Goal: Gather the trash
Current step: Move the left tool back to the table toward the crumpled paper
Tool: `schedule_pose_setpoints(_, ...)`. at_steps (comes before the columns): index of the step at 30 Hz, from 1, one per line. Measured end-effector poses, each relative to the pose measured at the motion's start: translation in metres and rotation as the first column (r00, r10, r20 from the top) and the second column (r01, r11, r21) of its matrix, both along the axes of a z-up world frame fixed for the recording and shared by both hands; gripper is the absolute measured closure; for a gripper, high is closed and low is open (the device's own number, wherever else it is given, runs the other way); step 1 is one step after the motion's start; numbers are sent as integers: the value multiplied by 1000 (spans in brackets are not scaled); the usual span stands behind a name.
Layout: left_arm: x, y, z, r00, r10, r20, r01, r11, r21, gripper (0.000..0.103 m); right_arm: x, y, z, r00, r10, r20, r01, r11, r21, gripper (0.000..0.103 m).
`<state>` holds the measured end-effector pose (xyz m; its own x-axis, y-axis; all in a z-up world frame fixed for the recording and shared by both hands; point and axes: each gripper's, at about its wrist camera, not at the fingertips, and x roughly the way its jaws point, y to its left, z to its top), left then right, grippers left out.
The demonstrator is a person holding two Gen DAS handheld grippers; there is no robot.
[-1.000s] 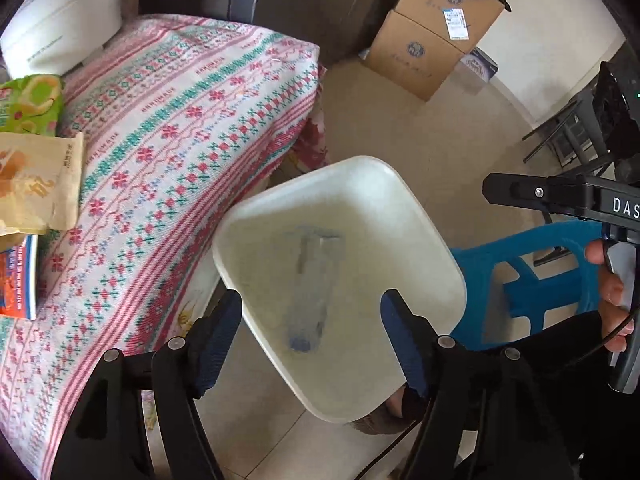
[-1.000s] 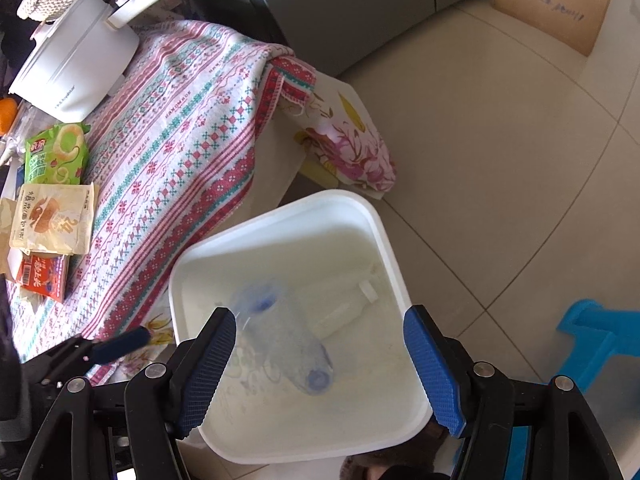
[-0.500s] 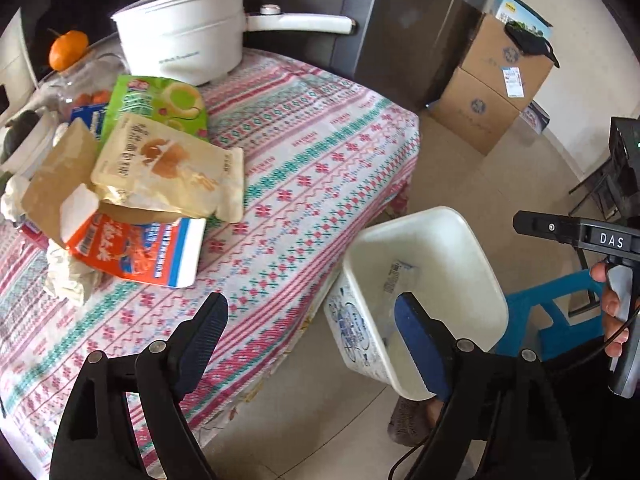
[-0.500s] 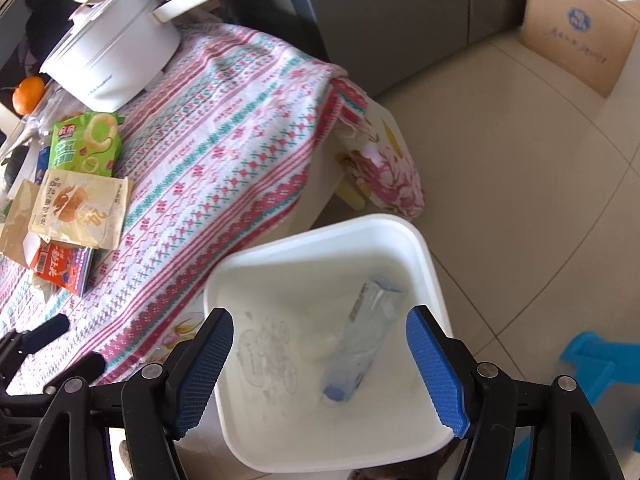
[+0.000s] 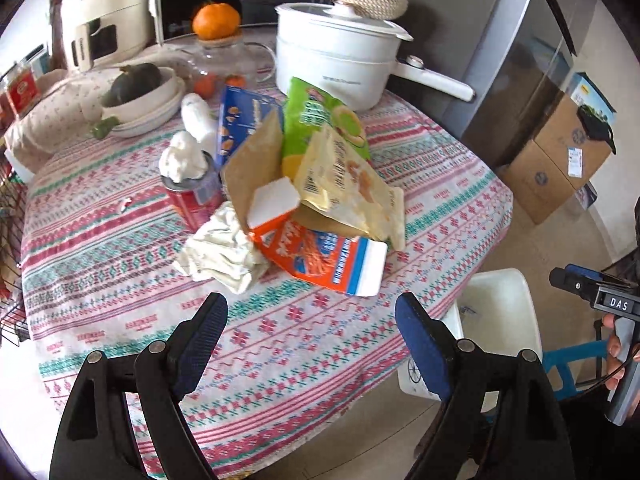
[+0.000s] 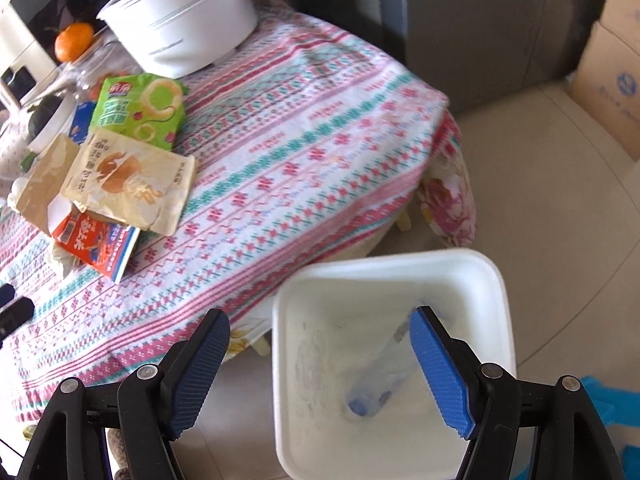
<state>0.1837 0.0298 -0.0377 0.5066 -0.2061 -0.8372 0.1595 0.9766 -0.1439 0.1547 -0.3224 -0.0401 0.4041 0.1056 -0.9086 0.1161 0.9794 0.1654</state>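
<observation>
A trash pile lies on the patterned tablecloth (image 5: 120,248): a crumpled napkin (image 5: 220,250), an orange carton (image 5: 324,256), a beige snack bag (image 5: 344,176), a green snack bag (image 5: 320,120), a blue box (image 5: 240,120) and a red can (image 5: 192,196) stuffed with tissue. My left gripper (image 5: 312,336) is open and empty, above the table just short of the pile. A white bin (image 6: 384,360) stands on the floor by the table with a clear plastic bottle (image 6: 380,380) inside. My right gripper (image 6: 320,364) is open and empty above the bin's left rim.
A white pot (image 5: 344,56), a glass jar with an orange (image 5: 216,20) on it, a bowl (image 5: 140,96) and an appliance (image 5: 108,12) stand at the table's back. Cardboard boxes (image 5: 560,152) stand on the floor at right. A blue stool (image 6: 608,408) is beside the bin.
My left gripper has swung from above the bin up over the table toward the trash pile. My right gripper has stayed open over the bin, its view shifting toward the table. The bottle has settled in the bin.
</observation>
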Motion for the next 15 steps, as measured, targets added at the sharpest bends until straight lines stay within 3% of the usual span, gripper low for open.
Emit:
schedule_pose_setpoints(7,26,56,2,994,107,31,-107,994,-14,15,31,49,11,996,92,-4,-92,996,1,23)
schedule_pose_setpoints(11,40,76,0,985,150,85,-145,987,-67,16,53,73,24,992,124,15,-124,992,9,21)
schedule_pose_setpoints(15,58,80,-3,975,177,131,-165,981,-103,27,73,94,27,989,136,57,-137,990,19,19)
